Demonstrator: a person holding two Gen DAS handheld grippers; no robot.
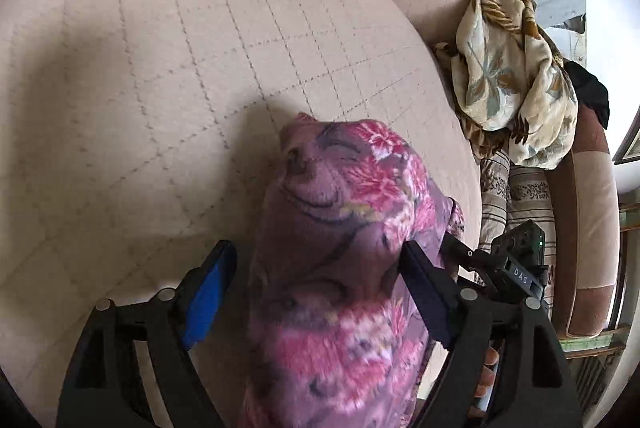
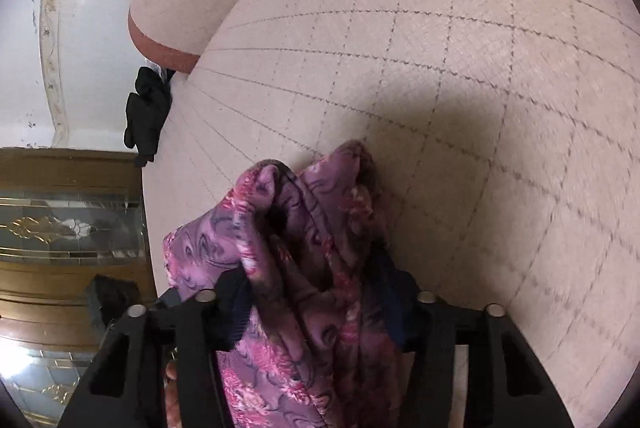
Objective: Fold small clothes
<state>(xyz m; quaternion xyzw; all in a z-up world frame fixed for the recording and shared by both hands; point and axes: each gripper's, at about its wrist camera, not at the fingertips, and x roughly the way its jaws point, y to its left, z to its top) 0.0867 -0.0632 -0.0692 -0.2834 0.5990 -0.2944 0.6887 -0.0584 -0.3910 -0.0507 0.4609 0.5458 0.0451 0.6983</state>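
Observation:
A purple garment with pink flowers hangs bunched above a beige quilted cushion. In the left wrist view it lies between the jaws of my left gripper, which stand wide apart; the blue left pad is clear of the cloth, the right finger touches it. In the right wrist view the same garment is bunched thickly between the fingers of my right gripper, which is closed on it. The right gripper body shows at the right of the left wrist view.
A cream floral cloth is heaped at the cushion's right side over striped fabric. A black cloth hangs at the cushion's edge. A wooden cabinet with glass panels stands at the left of the right wrist view.

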